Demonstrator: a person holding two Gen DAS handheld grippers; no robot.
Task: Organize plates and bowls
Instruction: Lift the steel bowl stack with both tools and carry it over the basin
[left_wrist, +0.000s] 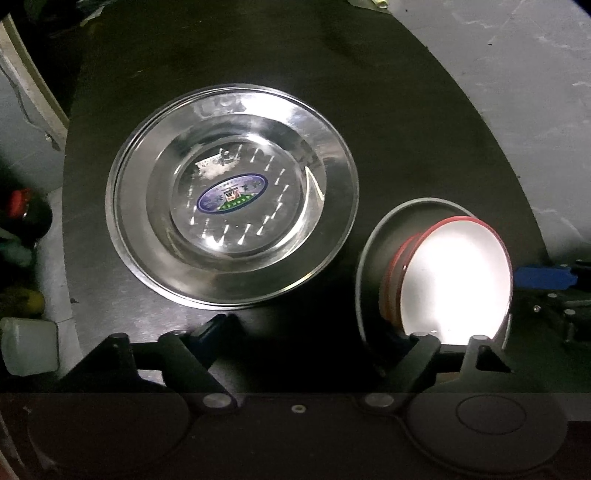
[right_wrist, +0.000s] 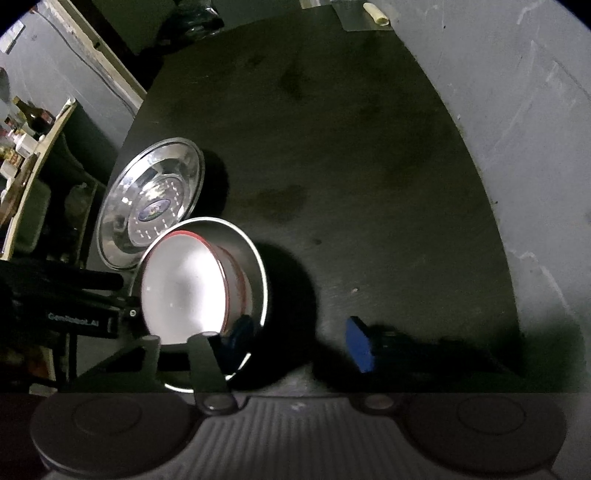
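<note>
The white bowl with the red rim (left_wrist: 454, 280) is sitting inside the grey bowl (left_wrist: 373, 251), and this pair is lying at about four o'clock in the left wrist view. The steel plate (left_wrist: 232, 199) is resting flat just beside them at about ten o'clock. All of it is standing on the dark round table (left_wrist: 369, 92). Nesting looks like the step in hand, since stacked bowls take less room and leave the plate on its own. Whether the white bowl is sitting level I cannot tell, because glare is washing out its inside.

The left tongs (left_wrist: 321, 328) are pointing steeply down with their jaws standing wide. They are straddling the near left rim of the grey bowl. One finger is showing outside it, while the other is lost in the glare, so contact is unclear.

The right tongs (right_wrist: 300, 336) are standing at a middling gap and gripping nothing. One blue pad (right_wrist: 240, 328) is sitting inside the grey wall, next to the white bowl at eight o'clock, and the other is well outside. That placement suggests a pinch on the grey wall, probably to carry both bowls together.
</note>
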